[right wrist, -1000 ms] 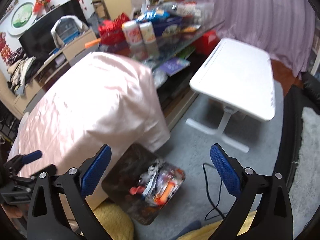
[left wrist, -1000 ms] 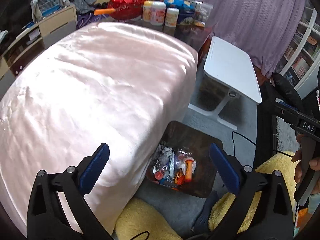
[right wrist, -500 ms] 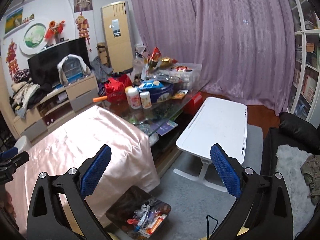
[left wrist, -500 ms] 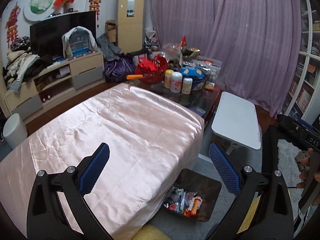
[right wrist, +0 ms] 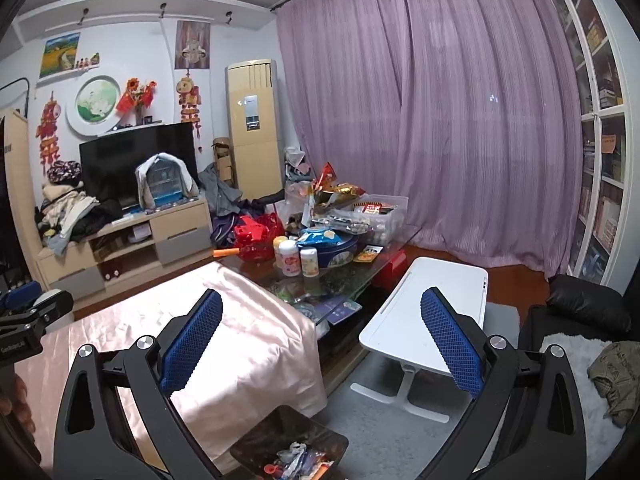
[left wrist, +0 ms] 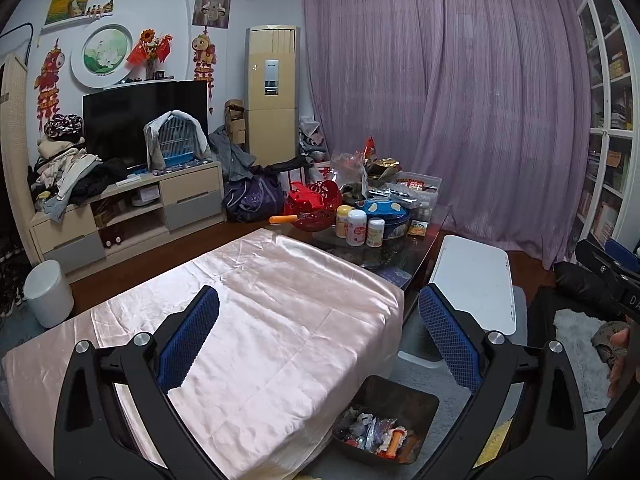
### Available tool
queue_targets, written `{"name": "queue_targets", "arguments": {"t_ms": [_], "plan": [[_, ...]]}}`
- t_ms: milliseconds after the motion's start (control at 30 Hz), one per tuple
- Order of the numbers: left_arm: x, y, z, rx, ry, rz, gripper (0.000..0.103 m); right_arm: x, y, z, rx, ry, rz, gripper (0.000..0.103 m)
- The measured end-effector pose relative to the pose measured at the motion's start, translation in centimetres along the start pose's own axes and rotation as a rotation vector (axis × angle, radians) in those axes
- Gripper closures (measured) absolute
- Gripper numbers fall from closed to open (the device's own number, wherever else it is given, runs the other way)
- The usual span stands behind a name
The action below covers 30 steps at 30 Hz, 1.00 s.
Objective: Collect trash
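Both black, blue-padded tongs, left tongs (left wrist: 318,334) and right tongs (right wrist: 322,336), gape wide and empty. Bottom centre, the dark square trash bin (left wrist: 420,400) holds wrappers; collecting seems finished, or needs fresh litter located.

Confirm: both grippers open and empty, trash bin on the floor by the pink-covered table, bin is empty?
Not quite. The trash bin is not empty: the left wrist view shows wrappers and an orange item lying in it. The rest holds: left gripper and right gripper are open and hold nothing, and the bin sits on the floor beside the pink-covered table.
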<state>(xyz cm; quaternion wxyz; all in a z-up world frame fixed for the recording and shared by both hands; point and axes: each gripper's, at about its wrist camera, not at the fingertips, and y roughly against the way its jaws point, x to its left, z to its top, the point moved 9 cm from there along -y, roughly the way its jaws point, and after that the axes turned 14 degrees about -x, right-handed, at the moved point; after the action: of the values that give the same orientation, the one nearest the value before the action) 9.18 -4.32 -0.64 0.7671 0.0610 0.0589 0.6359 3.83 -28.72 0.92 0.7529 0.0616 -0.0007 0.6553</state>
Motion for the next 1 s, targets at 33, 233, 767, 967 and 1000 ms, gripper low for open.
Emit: {"name": "queue_targets", "arguments": {"t_ms": [33,233,767,967,1000], "plan": [[-0.1,0.1,0.0,-0.002,-0.002,-0.002,0.008,0.2,0.1,-0.1,0.003,0.003,0.004,0.003],[-0.1,0.7,-0.4,-0.004,0.002,-0.012,0.008,1.1,0.5,-0.5,0.013,0.013,0.014,0.003],[0.2,0.9,-0.6,-0.008,0.008,-0.009,0.008,1.6,0.9,-0.5,0.010,0.020,0.014,0.003],[0.3,1.2,-0.5,-0.008,0.006,-0.011,0.008,1.7,0.8,-0.4,0.008,0.020,0.016,0.003],[0.3,1.2,-0.5,-0.008,0.005,-0.010,0.008,1.7,0.8,-0.4,0.009,0.019,0.017,0.003]]}}
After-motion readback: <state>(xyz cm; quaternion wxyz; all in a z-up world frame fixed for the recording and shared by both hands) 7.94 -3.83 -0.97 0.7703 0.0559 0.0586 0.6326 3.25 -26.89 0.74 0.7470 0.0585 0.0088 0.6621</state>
